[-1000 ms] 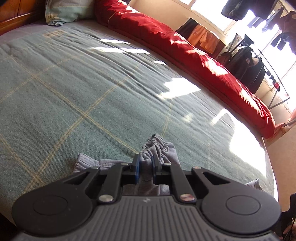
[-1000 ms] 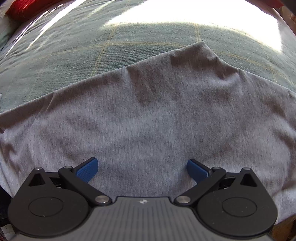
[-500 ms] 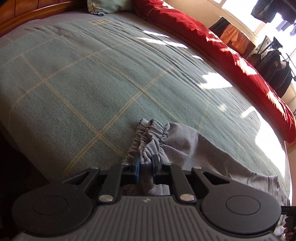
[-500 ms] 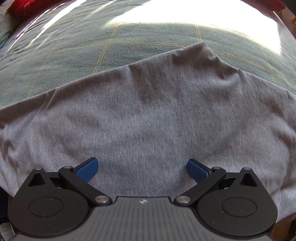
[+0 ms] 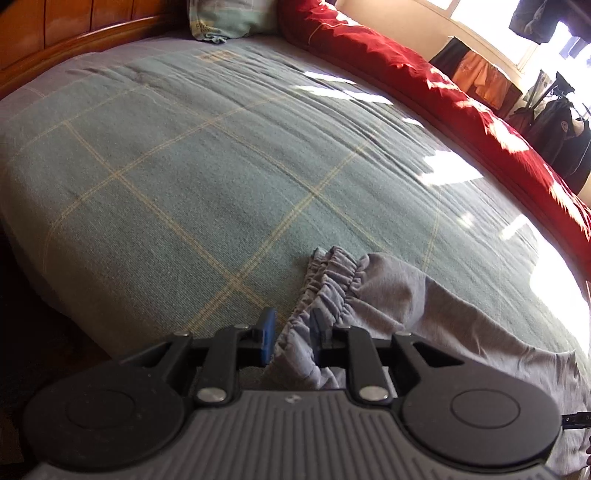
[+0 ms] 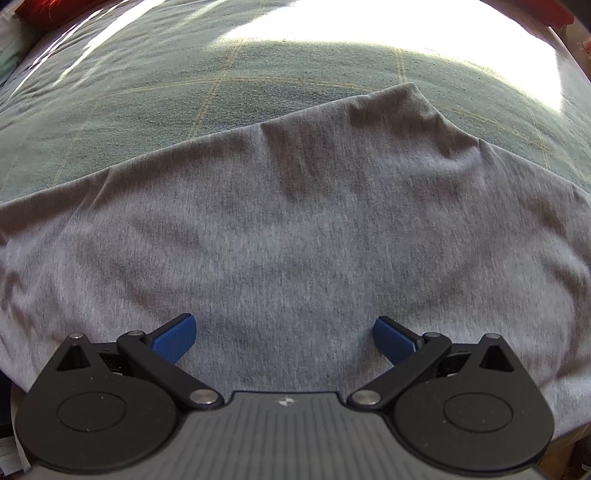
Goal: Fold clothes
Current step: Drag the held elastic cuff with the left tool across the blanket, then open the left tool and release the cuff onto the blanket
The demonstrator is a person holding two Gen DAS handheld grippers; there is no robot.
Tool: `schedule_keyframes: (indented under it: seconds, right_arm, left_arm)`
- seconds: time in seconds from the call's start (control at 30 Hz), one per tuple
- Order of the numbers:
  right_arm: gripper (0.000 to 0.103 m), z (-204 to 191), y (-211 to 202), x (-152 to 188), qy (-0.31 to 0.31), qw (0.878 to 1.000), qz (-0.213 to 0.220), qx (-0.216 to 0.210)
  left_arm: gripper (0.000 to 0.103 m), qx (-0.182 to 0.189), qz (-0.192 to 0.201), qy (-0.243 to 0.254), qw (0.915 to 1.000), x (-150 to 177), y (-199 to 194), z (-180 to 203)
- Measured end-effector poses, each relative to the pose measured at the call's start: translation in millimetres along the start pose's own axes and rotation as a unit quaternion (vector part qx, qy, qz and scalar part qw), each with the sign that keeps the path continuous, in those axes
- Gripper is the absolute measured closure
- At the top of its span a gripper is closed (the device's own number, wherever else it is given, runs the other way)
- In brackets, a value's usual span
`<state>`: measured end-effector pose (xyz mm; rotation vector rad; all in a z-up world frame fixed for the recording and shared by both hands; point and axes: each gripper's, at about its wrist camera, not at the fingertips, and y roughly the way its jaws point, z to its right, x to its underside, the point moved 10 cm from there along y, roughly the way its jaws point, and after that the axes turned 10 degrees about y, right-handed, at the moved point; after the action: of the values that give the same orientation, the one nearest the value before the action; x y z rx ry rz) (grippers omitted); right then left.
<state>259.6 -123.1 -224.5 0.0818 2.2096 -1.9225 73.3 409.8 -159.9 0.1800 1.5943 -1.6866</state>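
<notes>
A bed [image 5: 207,177] under a green plaid cover filled the room, with a wooden headboard [image 5: 74,33] at its far-left corner. A red quilt [image 5: 424,85] ran along its far edge. Sunlight from a window [image 5: 491,33] fell across the cover, and dark clothes [image 5: 557,129] hung beyond.

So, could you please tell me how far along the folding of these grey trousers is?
Done: the grey trousers lie spread fairly flat on the green bedspread. In hand: the left claw is opening around the gathered waistband, letting it go; the right claw hovers open over the cloth. Left: no fold is visible yet.
</notes>
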Motion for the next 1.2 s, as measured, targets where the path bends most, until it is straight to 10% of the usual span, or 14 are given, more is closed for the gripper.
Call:
schedule_keyframes:
  seconds: [0.47, 0.8, 1.2]
  right_arm:
    - [0.000, 0.3, 1.7, 1.5, -0.006, 1.000, -0.004, 0.006]
    - [0.000, -5.0, 9.0, -1.8, -0.020, 0.999, -0.003, 0.025]
    - [0.000, -7.3, 1.0, -2.4, -0.027, 1.000, -0.005, 0.008]
  left_arm:
    - [0.070, -0.006, 0.014, 0.134, 0.9909, -13.8, 61.8, 40.2]
    - [0.085, -0.093, 0.041, 0.261, 0.9600, -2.3, 51.2, 64.5]
    - [0.089, -0.054, 0.077, 0.158, 0.9829, -31.9, 17.6, 59.7]
